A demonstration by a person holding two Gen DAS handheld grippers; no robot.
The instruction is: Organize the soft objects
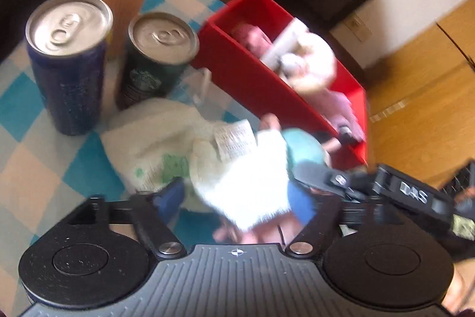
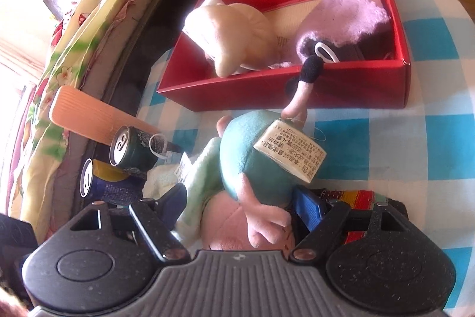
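While the right gripper (image 2: 237,207) brackets a pink plush doll in a teal dress (image 2: 252,165), its blue pads standing on either side of the toy's body, the left gripper (image 1: 234,198) stands wide over a white fluffy cloth (image 1: 252,183). Whether the right pads actually press the doll cannot be told, and the left jaws grip nothing that can be made out.

The doll lies on the blue-checked tablecloth (image 2: 415,138), one leg reaching up to the near wall of the red box (image 2: 356,91), where a cream plush (image 2: 234,40) and a purple plush (image 2: 350,17) already lie.

The risks, as judged here: a loose hold could let the doll slip on the lift; its paper tag (image 2: 291,156) or leg could snag the box wall; and a sweep of the left tool could topple the cans, which stand close beside the cloth.

The count: two plush toys boxed, one doll outside, one white cloth, two drink cans, a blue can (image 1: 68,64) and a green can (image 1: 157,58), one red box, two grippers.
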